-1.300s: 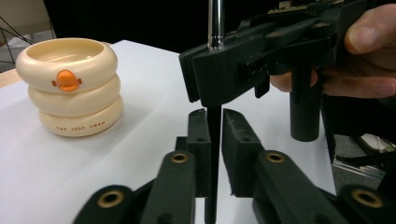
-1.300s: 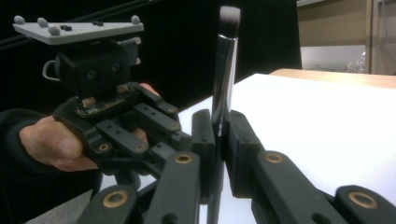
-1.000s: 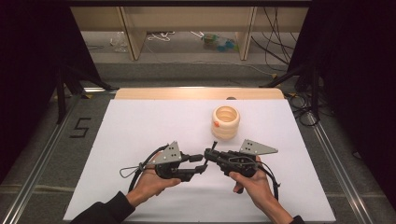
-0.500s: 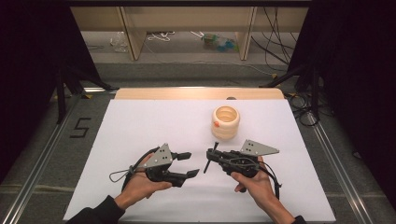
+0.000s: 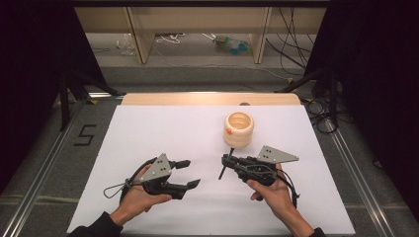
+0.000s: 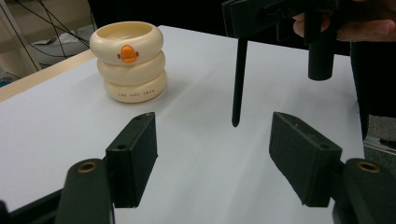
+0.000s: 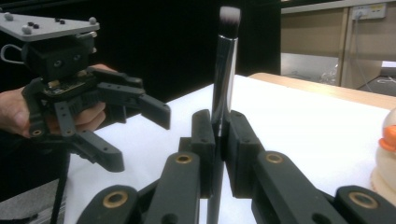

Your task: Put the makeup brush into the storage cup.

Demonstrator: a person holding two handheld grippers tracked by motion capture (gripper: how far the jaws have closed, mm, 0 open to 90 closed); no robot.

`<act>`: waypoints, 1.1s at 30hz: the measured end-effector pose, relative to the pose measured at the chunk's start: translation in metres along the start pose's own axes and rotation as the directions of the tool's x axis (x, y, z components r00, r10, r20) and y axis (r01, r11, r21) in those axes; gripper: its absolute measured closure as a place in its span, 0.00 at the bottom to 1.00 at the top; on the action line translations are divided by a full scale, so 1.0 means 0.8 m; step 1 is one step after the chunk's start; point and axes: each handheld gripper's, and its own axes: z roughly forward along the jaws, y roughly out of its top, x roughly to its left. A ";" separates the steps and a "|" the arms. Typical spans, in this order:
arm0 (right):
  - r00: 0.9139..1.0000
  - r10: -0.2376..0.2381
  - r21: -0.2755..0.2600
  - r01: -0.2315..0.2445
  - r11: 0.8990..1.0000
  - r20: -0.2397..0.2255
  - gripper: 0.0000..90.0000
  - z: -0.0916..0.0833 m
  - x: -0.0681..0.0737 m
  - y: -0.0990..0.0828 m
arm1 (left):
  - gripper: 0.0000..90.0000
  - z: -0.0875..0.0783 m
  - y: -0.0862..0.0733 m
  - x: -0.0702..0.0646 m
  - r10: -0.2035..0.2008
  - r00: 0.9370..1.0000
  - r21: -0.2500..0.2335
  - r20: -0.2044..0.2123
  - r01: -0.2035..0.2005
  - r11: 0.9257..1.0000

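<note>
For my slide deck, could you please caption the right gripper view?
Right gripper clamps an upright makeup brush, bristles up; the left gripper hangs open beside it.

Dark curtains [image 5: 29, 74] flank a wooden shelf unit [image 5: 197, 22] over grey floor [image 5: 197, 79].

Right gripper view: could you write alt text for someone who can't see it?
Two black tongs clamp an upright makeup brush, bristles on top, above a white table. At left, a hand holds the other tongs, open and empty; a cream holder with an orange duck peeks in at right.
</note>
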 end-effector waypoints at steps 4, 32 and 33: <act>1.000 0.000 0.019 -0.001 1.000 0.014 0.93 -0.003 -0.004 0.002 | 0.33 -0.003 -0.003 0.001 -0.005 1.000 -0.004 -0.016 0.005 1.000; 0.990 -0.012 0.006 0.011 1.000 0.142 0.93 -0.015 -0.049 0.034 | 0.29 -0.041 -0.018 0.015 -0.020 0.997 -0.035 -0.077 0.017 0.999; 0.989 -0.020 0.002 0.020 1.000 0.149 0.93 -0.015 -0.052 0.036 | 0.29 -0.042 -0.018 0.014 -0.029 0.996 -0.033 -0.083 0.026 0.999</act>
